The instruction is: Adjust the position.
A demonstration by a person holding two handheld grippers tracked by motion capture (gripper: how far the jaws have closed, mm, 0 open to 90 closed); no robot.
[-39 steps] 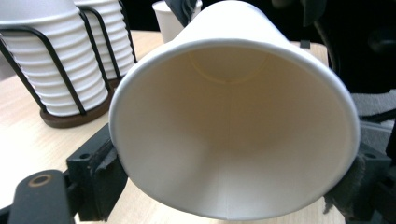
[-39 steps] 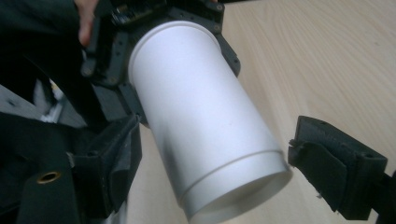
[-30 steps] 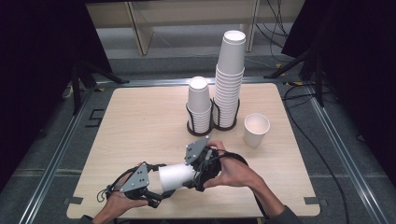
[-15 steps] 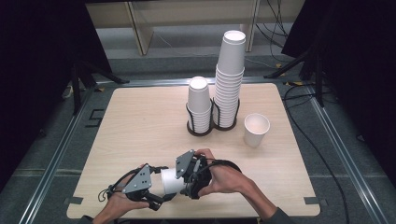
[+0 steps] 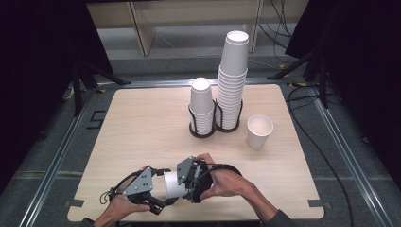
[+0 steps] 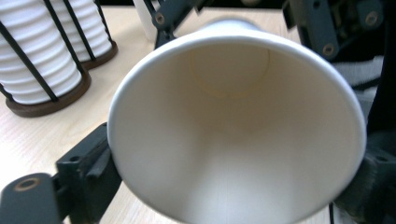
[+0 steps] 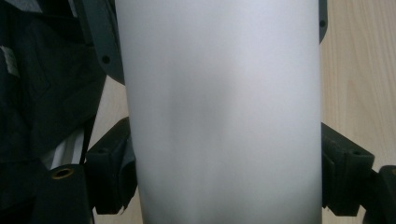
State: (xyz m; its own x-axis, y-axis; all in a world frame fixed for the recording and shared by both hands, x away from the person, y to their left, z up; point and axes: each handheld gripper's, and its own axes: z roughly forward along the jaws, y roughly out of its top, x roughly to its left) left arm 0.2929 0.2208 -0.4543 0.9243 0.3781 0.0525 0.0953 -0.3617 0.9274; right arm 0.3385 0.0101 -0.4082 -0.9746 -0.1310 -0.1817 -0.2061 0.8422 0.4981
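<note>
While held sideways low over the surface (image 5: 142, 127) near its front edge, paper cup (image 5: 173, 184): light, thin-walled, crushable; right gripper (image 5: 191, 182) fingers clasp its wall, left gripper (image 5: 158, 201) fingers just opening around its rim; grip gently at mid-wall

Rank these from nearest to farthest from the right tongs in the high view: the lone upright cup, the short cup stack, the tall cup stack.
From the right tongs:
1. Short cup stack, straight ahead at the table's middle.
2. Lone upright cup, ahead and to the right; nearly as close as the short stack.
3. Tall cup stack, just behind and right of the short one.
</note>
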